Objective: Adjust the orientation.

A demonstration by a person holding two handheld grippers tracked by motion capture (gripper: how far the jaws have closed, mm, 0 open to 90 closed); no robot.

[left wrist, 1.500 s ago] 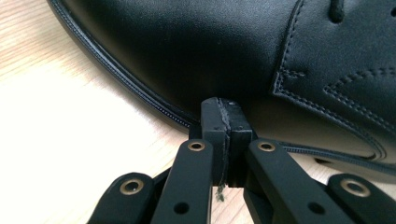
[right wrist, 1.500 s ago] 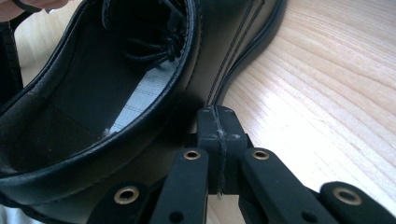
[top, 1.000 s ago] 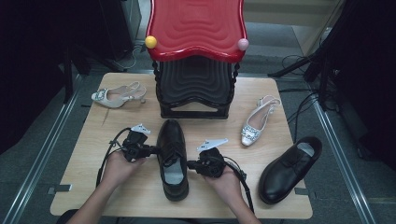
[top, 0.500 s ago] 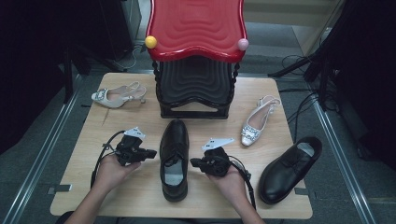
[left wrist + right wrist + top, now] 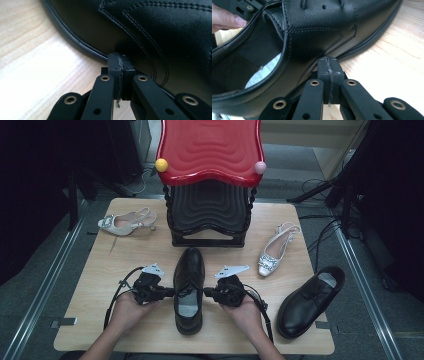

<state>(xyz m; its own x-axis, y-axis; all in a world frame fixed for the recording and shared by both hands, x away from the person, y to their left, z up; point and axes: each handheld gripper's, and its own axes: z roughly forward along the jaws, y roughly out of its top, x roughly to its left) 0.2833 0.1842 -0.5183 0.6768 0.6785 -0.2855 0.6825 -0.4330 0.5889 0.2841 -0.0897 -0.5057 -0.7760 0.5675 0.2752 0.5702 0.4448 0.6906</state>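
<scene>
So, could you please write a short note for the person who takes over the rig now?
Left gripper: jaws shut, empty, tips against the left side of the centre black shoe.
Right gripper: jaws shut, empty, tips against its right side.
The shoe stands on the table, toe towards the red-topped rack.
Done: shoe pinned between both grippers.
Left: probably moving it to the rack, together with the second black shoe.

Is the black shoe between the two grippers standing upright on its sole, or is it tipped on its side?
Upright. The black shoe rests on its sole on the table, its opening facing up and the pale insole visible inside.
</scene>
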